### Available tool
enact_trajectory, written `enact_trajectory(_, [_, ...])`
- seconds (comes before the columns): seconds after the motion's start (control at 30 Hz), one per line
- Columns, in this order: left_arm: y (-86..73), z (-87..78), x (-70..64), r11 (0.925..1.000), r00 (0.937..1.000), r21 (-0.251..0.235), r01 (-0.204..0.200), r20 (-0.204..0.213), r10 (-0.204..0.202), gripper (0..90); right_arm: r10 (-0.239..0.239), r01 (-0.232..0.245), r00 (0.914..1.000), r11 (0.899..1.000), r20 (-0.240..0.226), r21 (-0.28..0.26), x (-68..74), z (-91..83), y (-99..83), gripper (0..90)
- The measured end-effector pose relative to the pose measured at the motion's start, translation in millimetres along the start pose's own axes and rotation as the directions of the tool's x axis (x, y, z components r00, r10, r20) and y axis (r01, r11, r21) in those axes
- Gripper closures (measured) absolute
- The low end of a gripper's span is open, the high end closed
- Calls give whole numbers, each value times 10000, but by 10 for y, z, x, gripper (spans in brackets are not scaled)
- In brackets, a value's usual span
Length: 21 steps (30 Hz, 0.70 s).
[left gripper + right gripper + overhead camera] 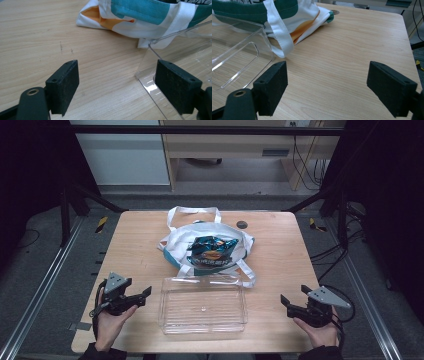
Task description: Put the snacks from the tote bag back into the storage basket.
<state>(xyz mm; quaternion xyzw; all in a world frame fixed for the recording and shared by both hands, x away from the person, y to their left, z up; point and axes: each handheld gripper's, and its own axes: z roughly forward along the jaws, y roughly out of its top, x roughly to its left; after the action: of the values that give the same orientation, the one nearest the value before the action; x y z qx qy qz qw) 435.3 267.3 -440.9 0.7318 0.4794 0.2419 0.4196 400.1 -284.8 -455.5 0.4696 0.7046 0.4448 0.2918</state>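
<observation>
At the near edge of the light wooden table (280, 235), we are holding both grippers low with their fingers spread wide and grasping nothing: the left gripper (141, 296) is sitting just beside the left wall of the clear rectangular plastic tray (202, 306), and the right gripper (291, 303) is waiting well apart from the tray's right wall. In the left gripper view the tray's near corner (152, 75) is lying close to one finger (65, 85), though not between the two. The tray is lying empty between our hands. Just beyond it, touching its far rim, the white and teal fabric tote bag (176, 246) is lying slumped on its side, its white strap (277, 27) trailing past the tray's corner. The blue and orange crinkled snack packet (212, 251) is resting in the bag's open mouth.

We judge that we are only starting: nothing is gripped yet. Our next move is probably calling for one gripper to reach over the tray, pinch the packet's loose edge and draw it out, while the other is pinning the bag.
</observation>
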Motion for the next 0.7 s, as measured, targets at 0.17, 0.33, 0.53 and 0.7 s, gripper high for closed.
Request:
enact_trajectory(0.17, [22, -14, -25, 9999, 10000, -145, 34, 78, -33, 198, 36, -36, 10000, 10000, -39, -12, 5, -6, 4, 174])
enact_trajectory(0.33, [43, -21, -52, 9998, 9998, -205, -64, 169, 68, 200, -29, 29, 10000, 10000, -1, 81, 17, -1, 3, 174])
enact_trajectory(0.53, [86, -23, -94, 9994, 9995, -317, -104, 287, 113, 199, 4, -4, 10000, 10000, -21, 64, 22, 0, 6, 174])
enact_trajectory(0.7, [130, -31, -132, 9990, 9993, -426, -128, 340, 142, 200, -11, 11, 10000, 10000, -31, 66, 23, 0, 6, 174])
